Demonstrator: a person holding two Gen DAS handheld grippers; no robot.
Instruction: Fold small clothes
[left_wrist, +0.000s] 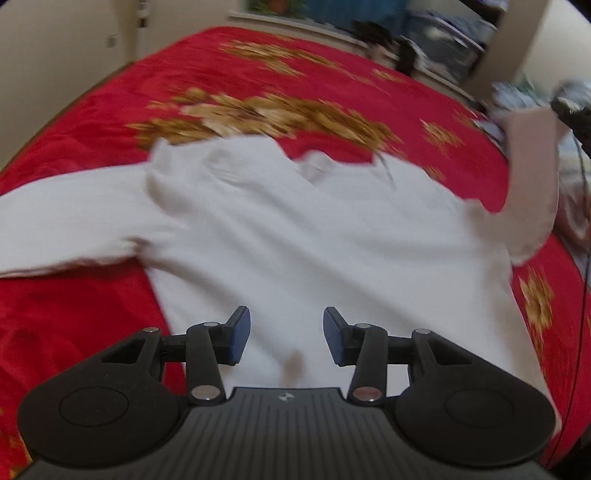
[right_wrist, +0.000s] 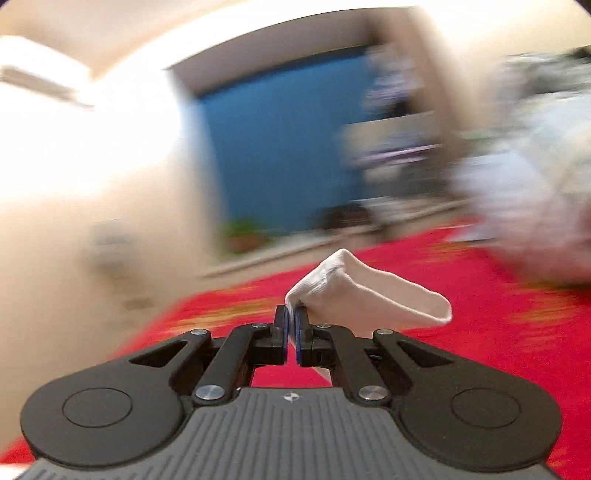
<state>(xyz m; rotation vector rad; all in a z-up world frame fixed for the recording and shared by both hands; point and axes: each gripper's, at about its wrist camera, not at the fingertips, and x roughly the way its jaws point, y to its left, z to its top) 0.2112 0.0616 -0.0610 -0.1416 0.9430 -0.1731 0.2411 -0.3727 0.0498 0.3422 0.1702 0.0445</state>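
A small white long-sleeved top (left_wrist: 295, 229) lies spread on the red bedspread (left_wrist: 258, 74), one sleeve stretched out to the left. Its other sleeve (left_wrist: 532, 177) is lifted up at the right edge of the left wrist view. My left gripper (left_wrist: 287, 332) hovers over the lower body of the top, open, with nothing between its fingers. A small brown stain (left_wrist: 293, 363) shows on the cloth just below it. In the right wrist view my right gripper (right_wrist: 291, 325) is shut on the white sleeve cuff (right_wrist: 365, 291), held up above the bedspread (right_wrist: 480, 332).
A blue curtain (right_wrist: 280, 147) and a windowsill with a plant (right_wrist: 243, 232) lie beyond the bed. A blurred pile of pale clothes (right_wrist: 532, 184) sits at the far right. A beige wall (left_wrist: 55, 55) runs along the bed's left side.
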